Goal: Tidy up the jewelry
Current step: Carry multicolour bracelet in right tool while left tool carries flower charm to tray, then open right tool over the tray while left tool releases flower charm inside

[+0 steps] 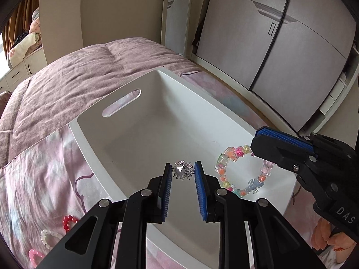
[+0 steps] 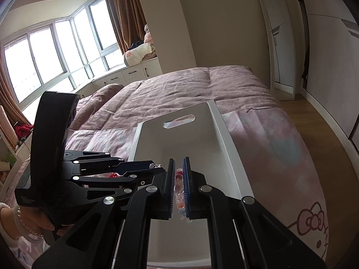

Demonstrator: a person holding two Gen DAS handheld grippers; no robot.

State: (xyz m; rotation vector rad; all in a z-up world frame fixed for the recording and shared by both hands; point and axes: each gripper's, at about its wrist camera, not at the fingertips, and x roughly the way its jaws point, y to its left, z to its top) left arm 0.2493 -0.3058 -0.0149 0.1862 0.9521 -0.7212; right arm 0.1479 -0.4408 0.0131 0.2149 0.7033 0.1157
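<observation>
left claw (image 1: pixel 183 171) pinching a silver sparkly ring (image 1: pixel 182 170) over the white bin (image 1: pixel 125 109), right claw (image 2: pixel 178 182) clamped on a colorful beaded bracelet (image 1: pixel 243 170), bed (image 1: pixel 67 76) underneath

Home bedroom. Bed (image 2: pixel 202 85) under a mauve quilt (image 1: pixel 78 74), cartoon-cat print sheet (image 2: pixel 309 219) beneath it. Bay window (image 2: pixel 51 56) with brown curtains (image 2: pixel 125 11); plush toys (image 2: pixel 139 51) piled on the sill cabinets (image 2: pixel 132 72). Sliding-door wardrobe (image 1: pixel 280 44), standing mirror (image 2: pixel 280 40), wood floor (image 2: pixel 318 121).
</observation>
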